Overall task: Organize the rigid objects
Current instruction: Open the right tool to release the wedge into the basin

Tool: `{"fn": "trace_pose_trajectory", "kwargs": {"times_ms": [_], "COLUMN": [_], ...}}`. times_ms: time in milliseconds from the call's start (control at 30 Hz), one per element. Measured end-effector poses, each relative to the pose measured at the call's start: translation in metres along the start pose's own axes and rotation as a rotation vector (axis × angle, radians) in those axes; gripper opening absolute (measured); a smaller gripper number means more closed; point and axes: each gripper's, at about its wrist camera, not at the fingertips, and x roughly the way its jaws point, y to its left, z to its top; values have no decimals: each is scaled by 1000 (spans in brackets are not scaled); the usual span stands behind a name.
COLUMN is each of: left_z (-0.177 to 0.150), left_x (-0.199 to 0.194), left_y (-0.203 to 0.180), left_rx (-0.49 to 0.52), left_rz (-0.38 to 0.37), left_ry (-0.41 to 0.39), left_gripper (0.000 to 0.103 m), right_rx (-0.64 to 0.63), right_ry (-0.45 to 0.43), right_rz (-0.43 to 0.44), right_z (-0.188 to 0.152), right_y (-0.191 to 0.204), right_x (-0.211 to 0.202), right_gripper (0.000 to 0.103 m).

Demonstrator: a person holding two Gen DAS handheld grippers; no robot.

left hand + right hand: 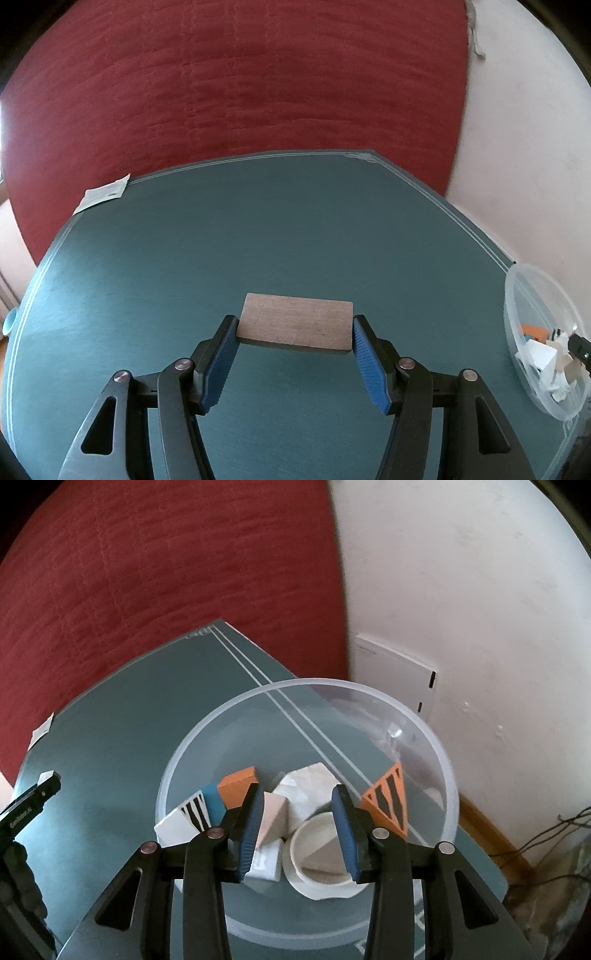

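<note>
Two grippers work a green table (pixel 147 258) set against a red wall. Clamped in the left gripper (pixel 295 332) is a flat wooden block (pixel 295 319), gripped across its short ends and lifted clear of the table top. It looks stiff, light and dry-grained, unlikely to slip against the ribbed blue pads (pixel 365 350), and the end-to-end hold appears the sensible one, since its broad faces lie level. The jaws stand about half open, filled by the block's length. Over at the table's right corner, the right gripper (pixel 297 823) hangs above a clear plastic bowl (pixel 436 746) holding the pieces already gathered: an orange block (pixel 238 784), an orange wedge with black stripes (pixel 388 801), a blue piece (pixel 214 799), white chunks (pixel 306 794) and a pale ring (pixel 299 853). Its jaws are narrowly parted with nothing pinched between the pads; the pieces seen in the gap lie below, in the bowl. A slip of paper (pixel 101 194) rests at the table's far left edge.
</note>
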Motion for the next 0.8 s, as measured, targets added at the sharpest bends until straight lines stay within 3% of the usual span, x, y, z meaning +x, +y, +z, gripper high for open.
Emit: {"fn": "trace_pose_trajectory", "kwargs": {"times_ms": [400,800], "left_z": [-3,-7], "left_x": [-2,4], "left_y": [-10,-46], "left_rx": [10,69], "left_rz": [-166,-255], "left_ry": [21,76], "left_gripper": [64,64], "right_rx": [-31,-98], "right_ry": [-36,-45], "right_rz": [-11,14], "right_z": [-9,-20], "right_y": [-23,-42], "right_x": [-27,-36], "right_gripper": [47,48]}}
